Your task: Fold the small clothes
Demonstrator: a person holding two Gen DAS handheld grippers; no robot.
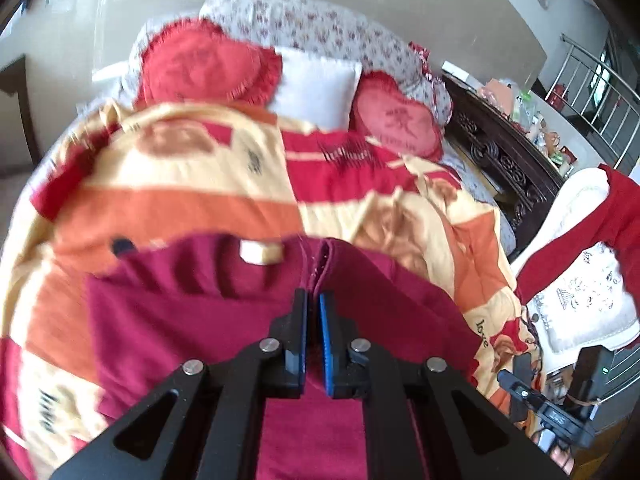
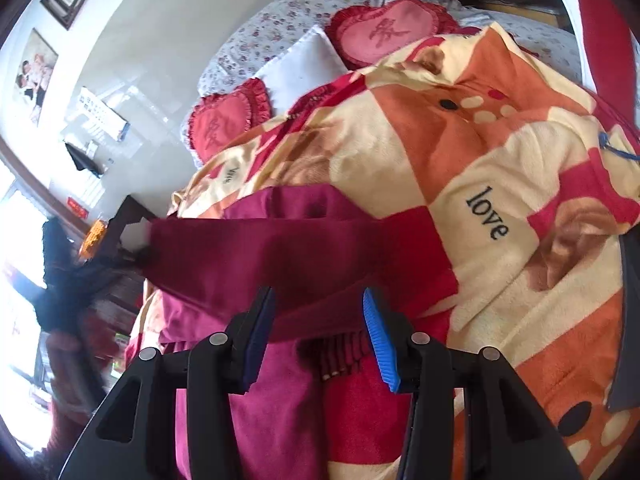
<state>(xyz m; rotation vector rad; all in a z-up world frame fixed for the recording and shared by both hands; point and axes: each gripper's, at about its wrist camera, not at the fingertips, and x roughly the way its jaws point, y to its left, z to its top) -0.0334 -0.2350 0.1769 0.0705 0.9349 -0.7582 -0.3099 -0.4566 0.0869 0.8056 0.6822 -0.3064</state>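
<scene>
The maroon garment (image 1: 192, 312) lies on the near part of the bed, spread over a blanket (image 1: 168, 184) patterned in orange, cream and red. The left gripper (image 1: 313, 312) has its jaws drawn almost together, and a raised fold of the maroon cloth runs right into the narrow gap between them, so it looks pinched there. A pale tag (image 1: 260, 252) shows on the garment just beyond that fold, on the left. From the right side, the right gripper (image 2: 320, 320) stands with its jaws wide apart, holding nothing; the garment (image 2: 256, 256) stretches in a taut band across in front of it, and more of it lies under and between the fingers. Far up the bed sit two red heart-shaped cushions (image 1: 208, 64) with a white pillow (image 1: 316, 84) between them. The word "love" (image 2: 486, 212) is printed on the blanket to the right.
</scene>
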